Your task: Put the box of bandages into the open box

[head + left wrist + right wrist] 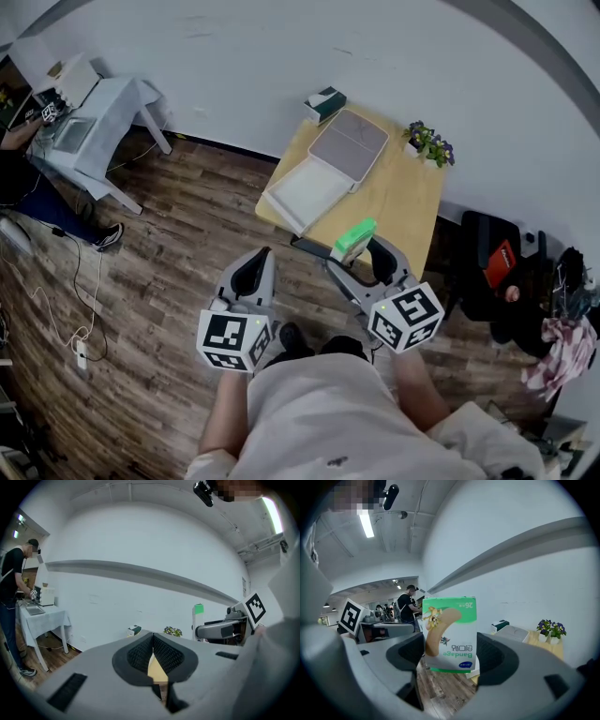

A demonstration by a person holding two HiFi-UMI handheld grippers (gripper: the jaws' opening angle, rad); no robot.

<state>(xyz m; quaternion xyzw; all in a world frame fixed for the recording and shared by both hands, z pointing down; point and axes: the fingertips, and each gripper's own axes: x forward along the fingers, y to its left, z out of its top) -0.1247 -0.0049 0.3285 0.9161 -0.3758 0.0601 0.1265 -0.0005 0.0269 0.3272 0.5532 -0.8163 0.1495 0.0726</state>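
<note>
The right gripper (450, 656) is closed on the box of bandages (451, 634). The box is held upright between the two dark padded jaws with its print turned upside down (the green band is at the top and the word "Bandage" near the bottom). A picture of a tan plaster is shown on its white front.

The left gripper (153, 653) is closed with its jaws pressed together at the tips, and nothing is held between them. It is carried just beside the right gripper, short of the near edge of the table (408, 202) and over the wooden floor (159, 244).

The box of bandages is carried in the air, clear of the table. From the head view it is seen over the table's near edge, near the open box (302, 195) but apart from it. The open box is placed at the near left corner of the table. Its white tray is turned up and its grey lid (349, 145) is laid flat against the far side.

A small dark green box (324, 103) is set at the far left corner, and a pot of purple flowers (429, 143) at the far right corner.

Well apart to the left, a person (19, 150) is seen at a small table (108, 108) covered with a white cloth, close to the wall
</note>
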